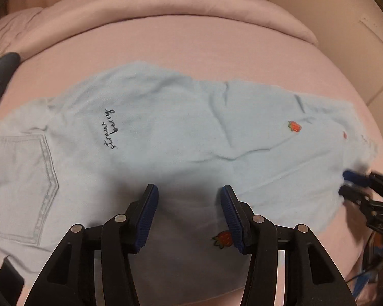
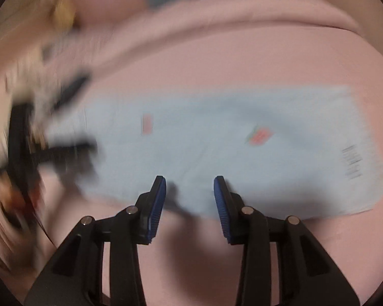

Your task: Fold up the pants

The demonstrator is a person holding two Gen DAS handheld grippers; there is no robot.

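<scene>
Left wrist view: pants (image 1: 181,137) are lying flat across the pink bed (image 1: 191,48), apparently already folded lengthwise, leg over leg, with the back pocket (image 1: 20,183) at the left and the hems at the right. Left gripper (image 1: 189,204) is hovering over the near edge at mid-length, jaws wide apart, gripping nothing; a strawberry patch (image 1: 223,239) is sitting just beside its right finger. Right gripper (image 1: 349,183) is showing at the far right, at the hem corner; can't tell from here if it's pinching cloth. Right wrist view: heavily motion-blurred. Right gripper (image 2: 190,199) is reading as wide open, nothing between the pads, tips over the near edge of the pants (image 2: 217,153). Left gripper (image 2: 71,153) is smearing in at the left, state unreadable here. Progress, my read: lengthwise fold looks done, crosswise fold is remaining, so roughly halfway. Next is likely grabbing one end and carrying it over to the other.
</scene>
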